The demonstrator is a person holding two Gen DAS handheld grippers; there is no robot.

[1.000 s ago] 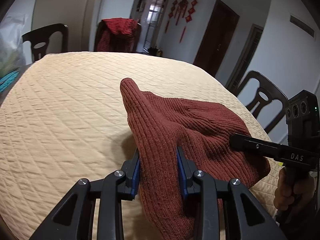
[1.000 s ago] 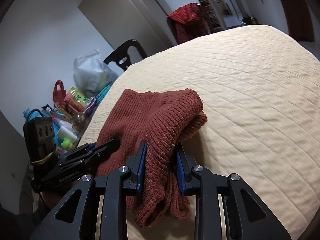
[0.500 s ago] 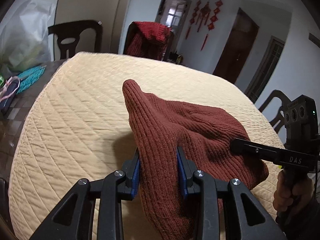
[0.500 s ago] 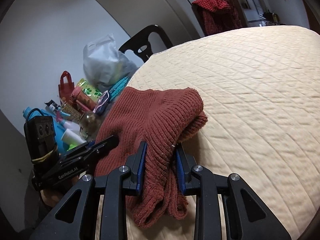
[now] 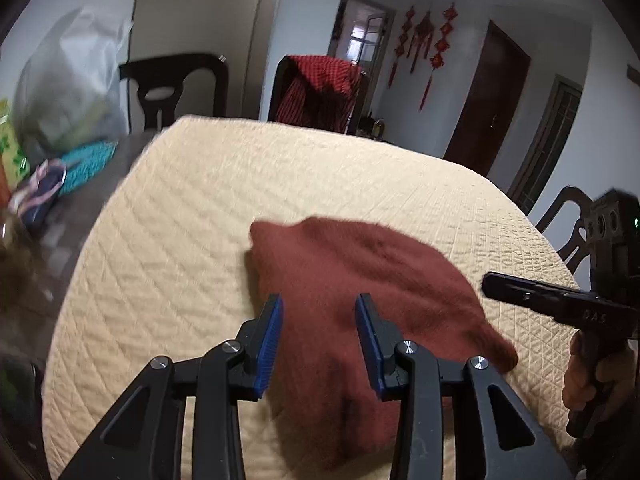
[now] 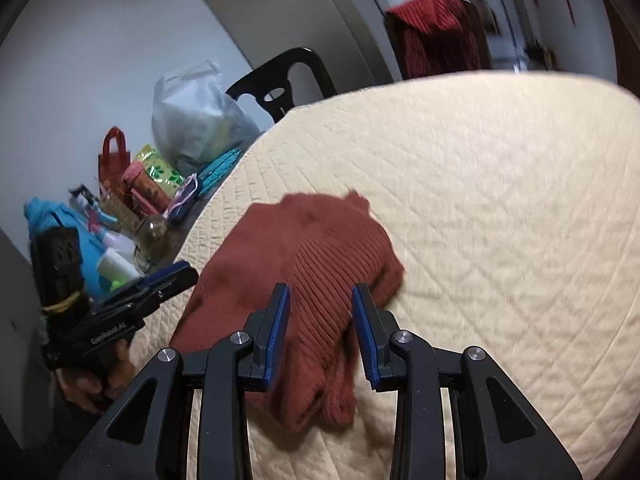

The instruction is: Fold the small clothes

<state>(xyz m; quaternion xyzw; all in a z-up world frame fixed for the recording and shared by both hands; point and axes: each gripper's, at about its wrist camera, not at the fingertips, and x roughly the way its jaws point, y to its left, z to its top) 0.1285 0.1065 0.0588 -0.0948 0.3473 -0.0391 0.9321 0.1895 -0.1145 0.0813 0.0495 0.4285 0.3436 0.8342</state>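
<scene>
1. Rust-red knit garment lies folded on the cream quilted surface, near its edge.
2. Left gripper: jaws spread apart, released, one blue pad on either side of the garment's near part; contact cannot be determined.
3. Right gripper: jaws likewise spread, released, straddling the garment's ribbed end.
4. Beyond the surface: a chair, a plastic bag, assorted clutter.
</scene>
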